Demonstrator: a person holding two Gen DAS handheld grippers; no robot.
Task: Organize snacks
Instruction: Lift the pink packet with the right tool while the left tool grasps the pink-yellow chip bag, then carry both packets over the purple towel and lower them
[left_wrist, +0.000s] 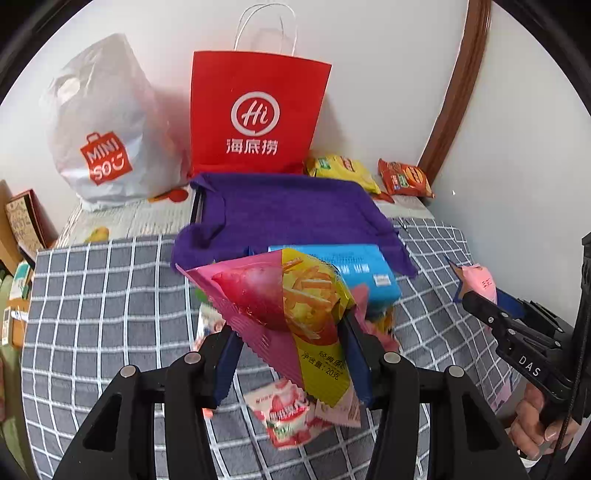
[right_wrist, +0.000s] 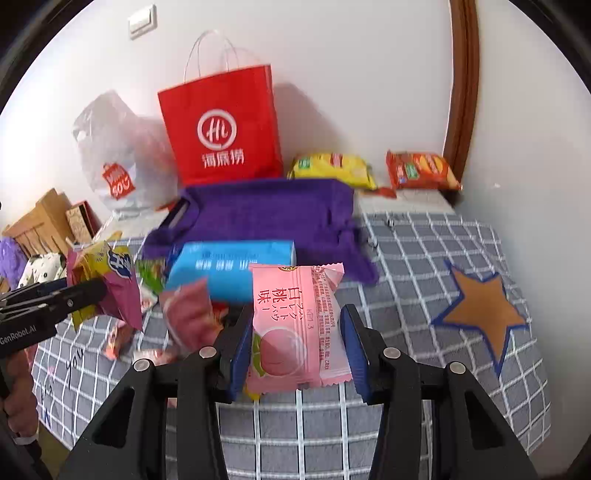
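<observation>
- White walls meet in a corner behind a surface (right_wrist: 424, 258) covered with a grey cloth checked in white; a brown curved wooden frame (left_wrist: 458, 92) runs up the wall on the right.
- Against the back wall stands a red paper bag (left_wrist: 258, 110) with white handles, upright, and just beside it on the left a white plastic shopping bag (left_wrist: 103, 122) with a red logo.
- In front of the red bag lies a purple cloth-covered box (left_wrist: 288, 210), its near edge draped over the checked cloth.
- Right of the red bag, near the corner, lie a yellow snack packet (right_wrist: 332, 168) and an orange snack packet (right_wrist: 421, 170), a little apart from each other.
- A blue carton (right_wrist: 229, 269) lies just in front of the purple box.
- My left tool (left_wrist: 291, 332) is closed on a pink-and-yellow chip packet (left_wrist: 280, 295), which is pinched between the blue pads and held above the cloth.
- Under that packet, several small pink and red sweet wrappers (left_wrist: 284, 417) lie in a loose heap on the cloth.
- My right tool (right_wrist: 297, 347) grips a pink peach-flavoured packet (right_wrist: 291, 325) by its sides; the packet stands upright between the pads, clear of the cloth.
- From the right wrist view the left tool and its chip packet show at the left edge, near the blue carton.
- A brown star patch (right_wrist: 480, 314) edged in blue lies on the cloth to the right of my right tool.
- My hand (left_wrist: 535, 424) shows on the right tool's handle.
</observation>
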